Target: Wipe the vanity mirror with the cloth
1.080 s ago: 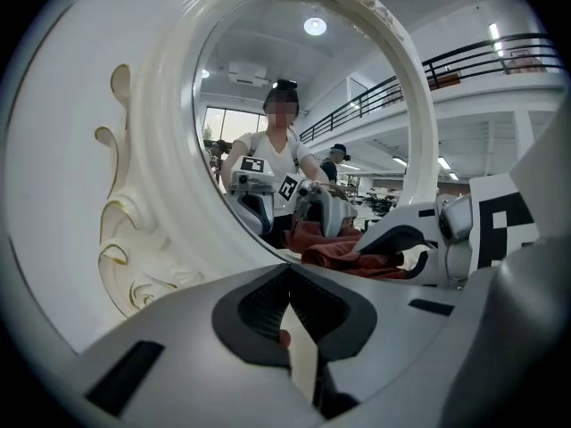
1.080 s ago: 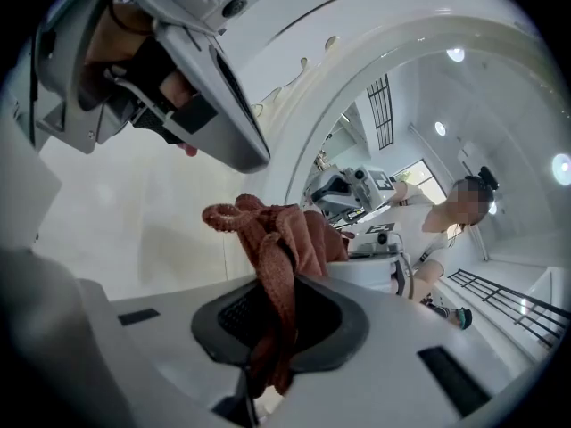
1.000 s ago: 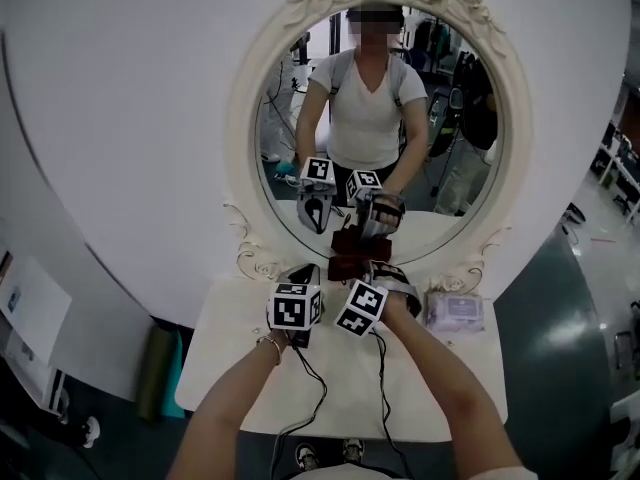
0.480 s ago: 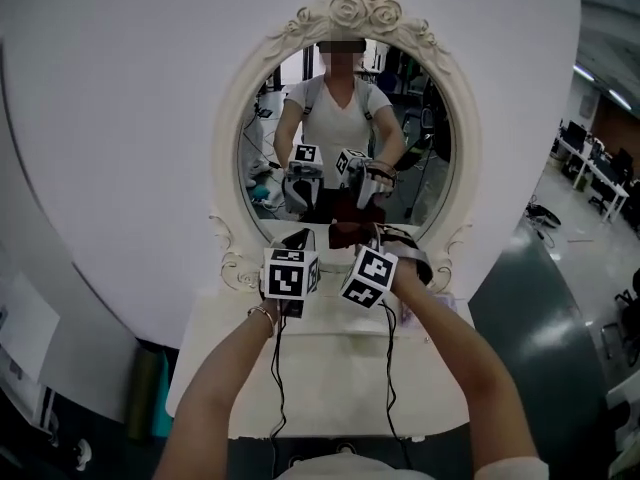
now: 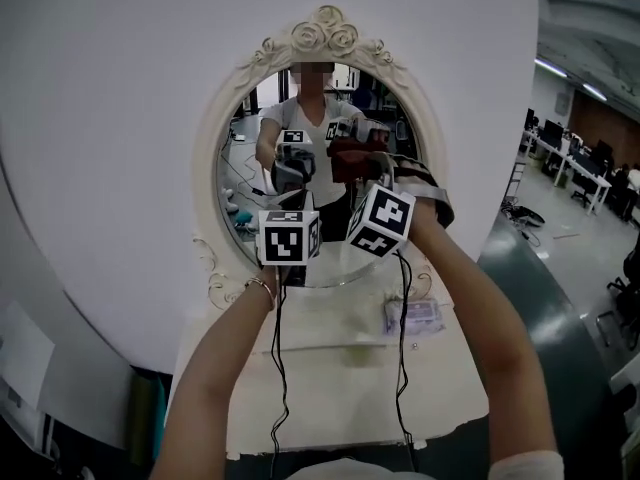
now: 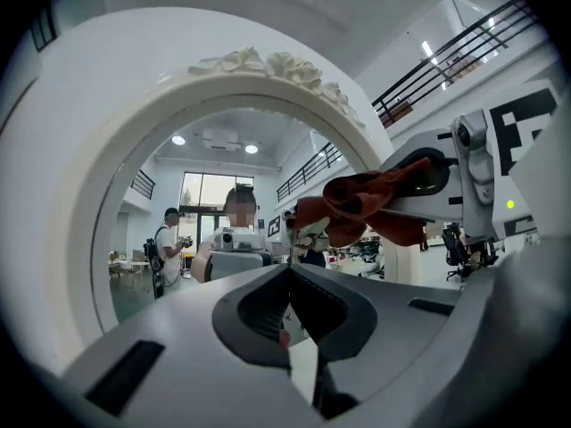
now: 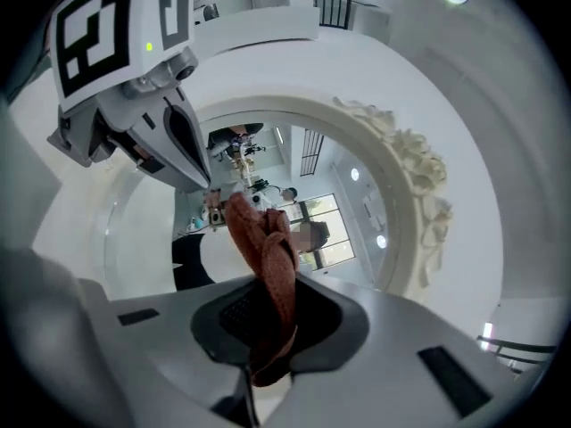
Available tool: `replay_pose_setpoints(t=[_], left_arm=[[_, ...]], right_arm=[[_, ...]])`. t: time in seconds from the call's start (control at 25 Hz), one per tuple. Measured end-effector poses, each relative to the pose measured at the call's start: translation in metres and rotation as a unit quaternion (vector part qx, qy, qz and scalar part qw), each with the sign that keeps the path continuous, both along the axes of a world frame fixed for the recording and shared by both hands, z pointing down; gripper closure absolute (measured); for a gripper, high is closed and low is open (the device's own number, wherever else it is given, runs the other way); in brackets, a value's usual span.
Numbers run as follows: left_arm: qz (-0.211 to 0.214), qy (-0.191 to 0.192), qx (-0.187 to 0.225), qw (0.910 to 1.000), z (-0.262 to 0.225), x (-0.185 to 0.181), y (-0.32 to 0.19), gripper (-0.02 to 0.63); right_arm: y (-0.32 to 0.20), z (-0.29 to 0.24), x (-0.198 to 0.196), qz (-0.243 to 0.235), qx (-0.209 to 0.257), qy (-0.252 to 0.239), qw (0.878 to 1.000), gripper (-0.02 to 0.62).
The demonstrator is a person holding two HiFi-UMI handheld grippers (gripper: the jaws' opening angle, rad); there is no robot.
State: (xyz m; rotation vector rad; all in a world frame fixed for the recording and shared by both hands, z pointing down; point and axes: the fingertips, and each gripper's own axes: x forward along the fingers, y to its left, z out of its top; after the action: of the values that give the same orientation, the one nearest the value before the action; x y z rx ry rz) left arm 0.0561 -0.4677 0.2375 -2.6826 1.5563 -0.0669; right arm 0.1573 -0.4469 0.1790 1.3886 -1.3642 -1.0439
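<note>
No lettering is legible; print on the packet [image 5: 413, 316] is blurred.

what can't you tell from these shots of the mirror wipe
- Whether the cloth touches the mirror: head view, the right gripper covers the contact; gripper views leave it unclear.
- Print on the packet: head view, too small.
- Mirror's lower glass: head view, behind the left gripper.
</note>
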Motion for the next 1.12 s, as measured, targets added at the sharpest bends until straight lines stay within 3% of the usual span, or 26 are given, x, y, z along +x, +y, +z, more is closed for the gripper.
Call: replay_pose_setpoints(t=[0.24, 0.44, 0.56, 1.12], left_arm=[[0.025, 0.005, 0.036, 0.999, -0.064, 0.021, 0.006, 0.595], [0.032, -0.004, 0.058, 0.9978, -0.091, 0.034, 0.009, 0.595], [0.035, 0.005, 0.059, 0.9976, -0.096, 0.035, 0.009, 0.595], [0.028, 0.007, 0.019, 0.9994, -0.045, 0.042, 0.002, 0.595]], right_arm=[[0.006, -0.078, 0.002, 0.003, 0.076, 0.027, 0.997, 0.537], [0.004, -0.11, 0.003, 0.028, 0.116, 0.098, 0.988, 0.538], [-0.001, -0.115, 0.007, 0.037, 0.118, 0.119, 0.985, 0.537], [-0.011, -0.065, 0.033, 0.041, 0.095, 0.108, 0.989, 0.537]])
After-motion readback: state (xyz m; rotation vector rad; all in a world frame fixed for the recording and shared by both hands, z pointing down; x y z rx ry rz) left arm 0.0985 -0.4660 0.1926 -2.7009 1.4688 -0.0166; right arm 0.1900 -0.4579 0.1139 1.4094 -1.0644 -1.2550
